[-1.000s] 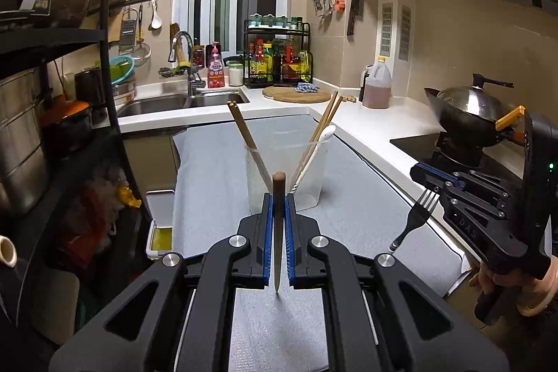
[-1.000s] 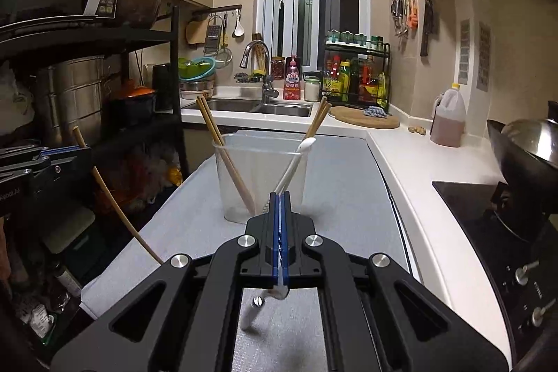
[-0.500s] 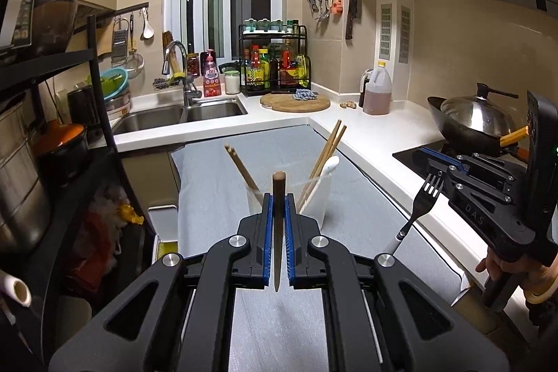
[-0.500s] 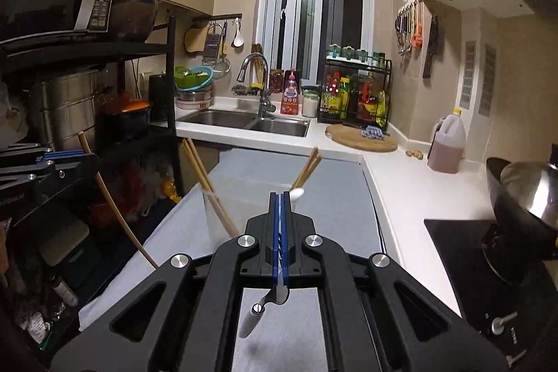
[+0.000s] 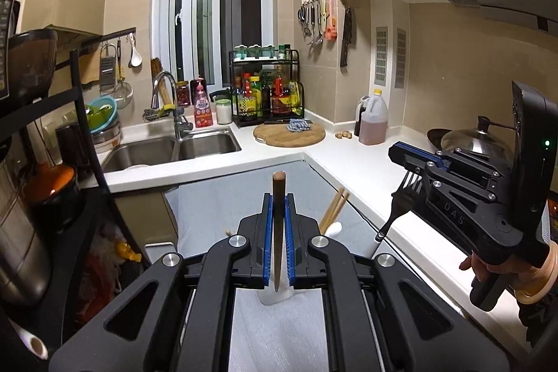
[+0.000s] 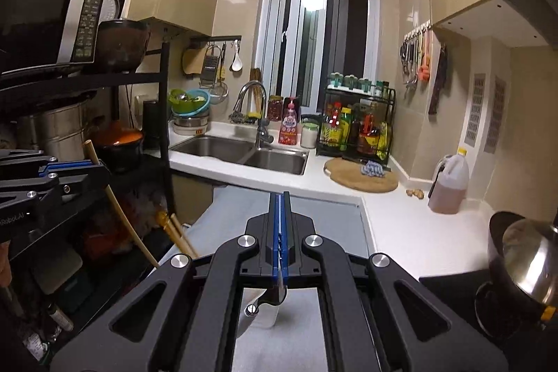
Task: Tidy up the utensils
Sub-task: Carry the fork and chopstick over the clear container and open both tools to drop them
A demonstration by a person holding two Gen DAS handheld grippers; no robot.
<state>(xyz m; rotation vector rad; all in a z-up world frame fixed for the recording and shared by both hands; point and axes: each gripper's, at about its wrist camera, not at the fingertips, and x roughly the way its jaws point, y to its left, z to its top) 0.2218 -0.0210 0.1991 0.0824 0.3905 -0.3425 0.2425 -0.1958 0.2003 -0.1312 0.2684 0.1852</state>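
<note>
My left gripper is shut on a wooden chopstick that stands upright between the blue pads. It shows at the left of the right wrist view, with the chopstick slanting down from it. My right gripper is shut on a fork, whose handle end shows below the pads. In the left wrist view the right gripper holds the fork tines up. The clear utensil cup sits below, mostly hidden by my grippers; chopsticks and a white spoon stick out of it.
The cup stands on a grey mat on a white counter. A double sink is at the back, a round cutting board and an oil jug to the right. A wok sits on the stove. A black rack stands left.
Both grippers have risen, still holding the chopstick and the fork. The cup has dropped low in both views and now hides behind the gripper bodies.
</note>
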